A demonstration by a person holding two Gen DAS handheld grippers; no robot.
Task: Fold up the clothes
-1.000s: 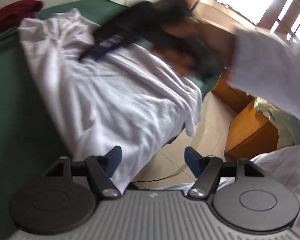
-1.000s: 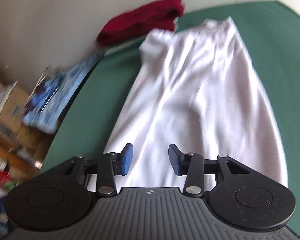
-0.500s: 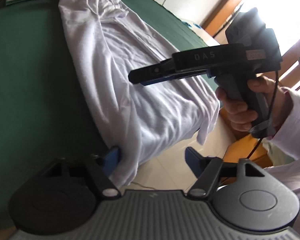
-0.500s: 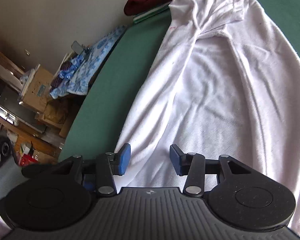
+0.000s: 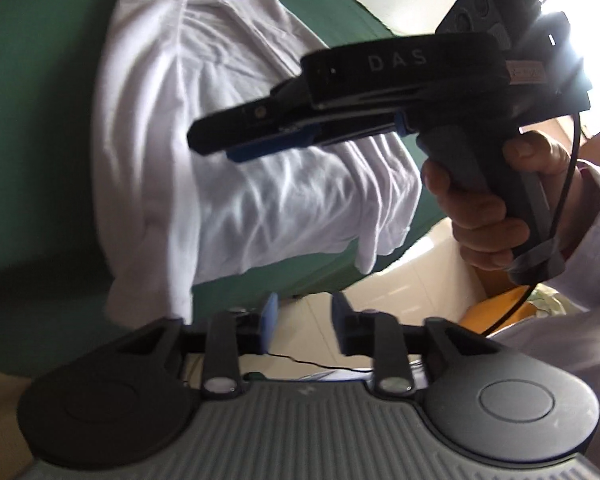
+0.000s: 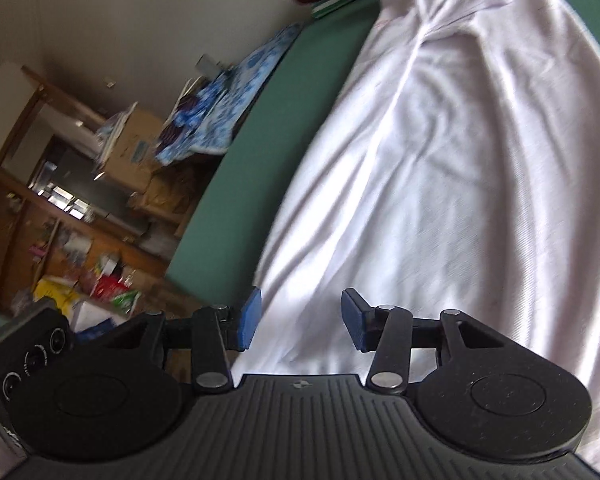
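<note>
While spread on the green desk [image 5: 28, 128], white shirt [image 5: 228, 184] overhangs the near edge; left gripper [image 5: 302, 322] narrowing, empty beside hem; right gripper [image 6: 300, 320] half-open, empty above shirt.

Left hand-held gripper [image 5: 302, 322] jaws just closing, nothing between; right hand-held gripper [image 6: 298, 320] parted, hand [image 5: 488, 216] gripping its handle.

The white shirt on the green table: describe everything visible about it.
The white shirt is thin, wrinkled cloth, lying lengthwise on the green table, collar end far, hem near and partly over the table's edge. The right gripper is open over the hem; no pad visibly presses it. The left gripper is off it.
</note>
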